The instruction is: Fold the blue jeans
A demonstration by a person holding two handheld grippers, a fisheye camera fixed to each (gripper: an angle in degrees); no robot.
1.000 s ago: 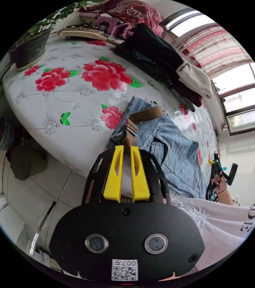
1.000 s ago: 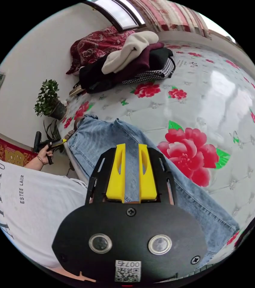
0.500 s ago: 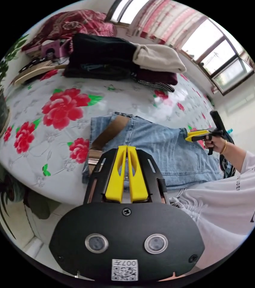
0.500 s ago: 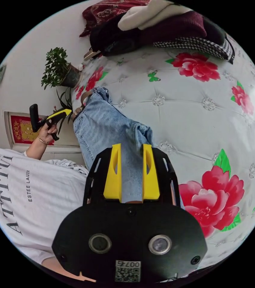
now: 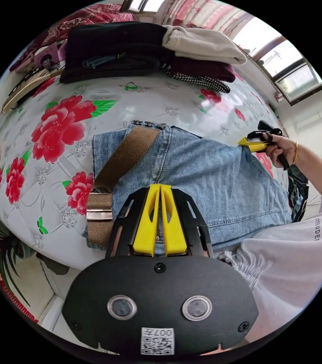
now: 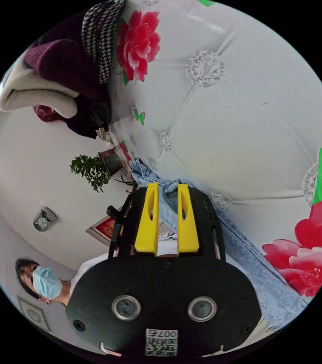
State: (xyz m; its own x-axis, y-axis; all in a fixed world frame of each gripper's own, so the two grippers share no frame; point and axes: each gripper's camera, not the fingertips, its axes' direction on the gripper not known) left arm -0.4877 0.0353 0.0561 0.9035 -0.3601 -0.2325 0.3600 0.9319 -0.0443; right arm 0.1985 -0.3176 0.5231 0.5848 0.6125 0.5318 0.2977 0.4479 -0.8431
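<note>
The blue jeans point(image 5: 206, 178) lie on the flowered bed point(image 5: 104, 113), waistband end toward the bed's edge near the person, with a brown webbing belt point(image 5: 119, 167) running diagonally across them and its metal buckle point(image 5: 99, 215) hanging near the edge. The left claw point(image 5: 160, 189) sits over the denim with its yellow jaws brought almost together; whether cloth is pinched between them I cannot tell. In the left gripper view the right claw point(image 5: 252, 143) shows at the far edge of the jeans, held in a hand point(image 5: 282, 146); in the right gripper view the right claw point(image 6: 167, 187) has a gap between its jaws with a fold of denim point(image 6: 168, 193) standing in it — whether the jaws press on it is unclear. Denim like this is likely heavy and fairly stiff, not slippery, and should hold a crease. The belt and buckle add weight at one end and may swing. Best holds are the thick seams — the waistband, side seam or hems.
</note>
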